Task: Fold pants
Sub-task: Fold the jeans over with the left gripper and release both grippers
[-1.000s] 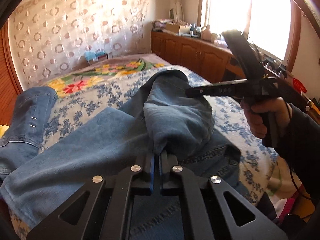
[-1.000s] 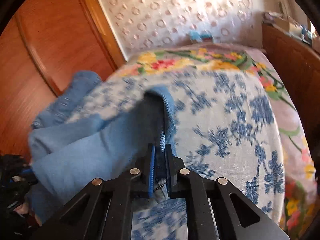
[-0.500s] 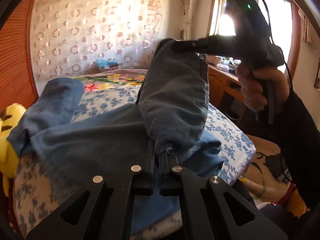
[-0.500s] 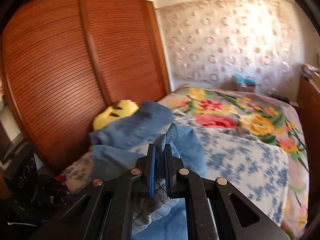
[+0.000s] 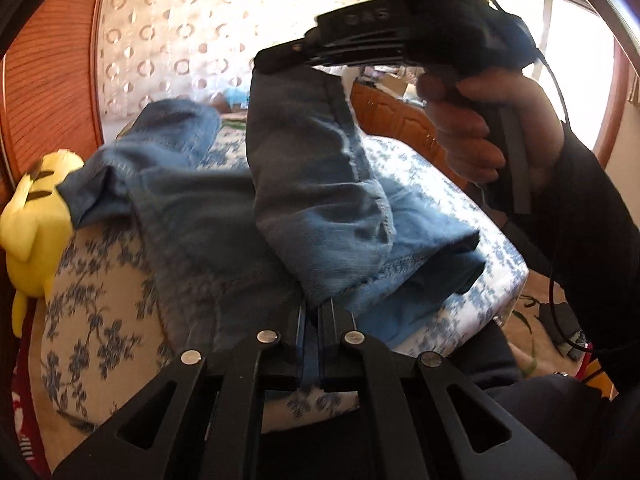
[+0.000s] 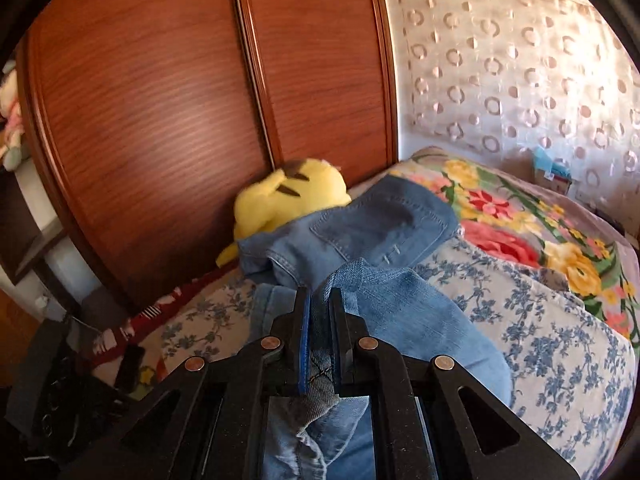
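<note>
Both grippers have come up and back since half a second ago, so the leg ends now hang higher off the bed and the yellow plush has slid into fuller view on the wardrobe side. Closest in, the left gripper (image 5: 313, 312) has its jaws pressed together on a hem edge of the jeans (image 5: 320, 200), denim pinched right between the blue pads, with the cuff opening sagging just above and to the right of it. Same story on the other side: the right gripper (image 6: 320, 320) is clamped on a bunched bit of hem, frayed threads poking down between the fingers, and in the left wrist view you can see it from outside, held up high by the right hand (image 5: 480, 132) with a long stretch of leg dangling from its tip. So the pants are half lifted, leg ends in the air, and the rest still lying on the blue-flowered bedspread (image 6: 560, 340). Further back the waist and back pocket part (image 6: 380, 224) sits crumpled near the far edge of the bed, touching the yellow plush toy (image 6: 292, 196), which leans against the wooden wardrobe doors (image 6: 160, 100). Beyond that is a bright floral blanket (image 6: 520, 216) and a lacy curtain with ring patterns (image 6: 520, 60) along the back wall. Picture is a bit motion-blurred on the left wrist side.
</note>
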`<state>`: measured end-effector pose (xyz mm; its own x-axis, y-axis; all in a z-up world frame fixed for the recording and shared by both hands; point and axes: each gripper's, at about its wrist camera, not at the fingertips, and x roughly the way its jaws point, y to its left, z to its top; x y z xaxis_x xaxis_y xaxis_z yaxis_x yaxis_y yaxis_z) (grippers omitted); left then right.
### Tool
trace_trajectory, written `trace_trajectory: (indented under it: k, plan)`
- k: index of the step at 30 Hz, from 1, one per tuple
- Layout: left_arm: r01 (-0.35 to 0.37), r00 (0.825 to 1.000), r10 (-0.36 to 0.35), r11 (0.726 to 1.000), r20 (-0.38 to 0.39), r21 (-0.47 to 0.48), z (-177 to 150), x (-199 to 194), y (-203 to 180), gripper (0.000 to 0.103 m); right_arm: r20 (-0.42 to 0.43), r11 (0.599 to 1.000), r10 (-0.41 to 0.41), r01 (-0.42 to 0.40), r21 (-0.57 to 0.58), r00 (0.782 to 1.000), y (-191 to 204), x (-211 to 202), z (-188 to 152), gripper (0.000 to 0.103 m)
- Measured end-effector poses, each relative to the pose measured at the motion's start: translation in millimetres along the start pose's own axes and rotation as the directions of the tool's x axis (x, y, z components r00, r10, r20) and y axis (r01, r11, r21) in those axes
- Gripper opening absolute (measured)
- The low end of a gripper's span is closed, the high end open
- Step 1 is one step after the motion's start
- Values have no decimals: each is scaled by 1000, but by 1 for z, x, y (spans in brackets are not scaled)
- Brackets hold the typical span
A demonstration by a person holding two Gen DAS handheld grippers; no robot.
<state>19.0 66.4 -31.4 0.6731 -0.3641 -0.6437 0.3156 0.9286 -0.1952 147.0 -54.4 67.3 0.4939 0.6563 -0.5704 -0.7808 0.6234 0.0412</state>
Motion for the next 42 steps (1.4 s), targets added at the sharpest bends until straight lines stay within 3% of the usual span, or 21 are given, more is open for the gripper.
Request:
trace_trajectory:
  k: [3,5,6,7,9,10,17,26,30,34,37,39,42]
  plan:
    - [-9,1000,8,1000,-24,-14,-4,4,6,12,-34,1000,-10,10,2,999,-2,11,5,19]
    - [-24,999,24,1000,-27,-10,-6,4,11,20,-37,1000,-8,8,7,999,-1,14,4,38]
    - [-29,999,29,1000,-24,-10,-6,4,11,25,-34,1000,-12,12,9,999,-1,8,5,43]
    - [-33,999,33,999,-20,-10,-6,4,12,28,-32,1000,-18,18,8,999,4,-1,7,47]
    - [-39,999,39,999,-8,-13,-7,-1,16,48,-29,1000,-27,27,5,999,8,-8,2,47]
    - [-40,999,40,999,2,-18,-7,-2,18,49,-24,1000,-29,30,6,999,7,-12,1,47]
    - [-43,998,43,999,36,-22,3,-6,13,49,-1,994,-104,104,37,995,-3,-46,-35,47]
    - [-3,994,0,999,107,36,22,-12,-10,49,-59,959,-256,261,113,965,-18,-86,-114,47]
    - [2,997,-9,996,82,87,24,1,-23,49,-85,941,-296,305,148,952,-15,-103,-144,47]
    - [5,1000,-5,991,5,130,21,31,-31,49,-86,931,-304,315,186,949,-10,-120,-160,47]
    - [-45,997,54,986,-53,162,17,51,-32,49,-82,928,-311,321,186,947,-5,-127,-167,47]
    - [-68,995,79,985,-66,161,15,58,-28,45,-77,928,-313,322,186,947,-2,-129,-169,47]
    - [-76,994,86,986,-62,148,15,57,-22,22,-69,930,-313,320,180,947,5,-128,-168,47]
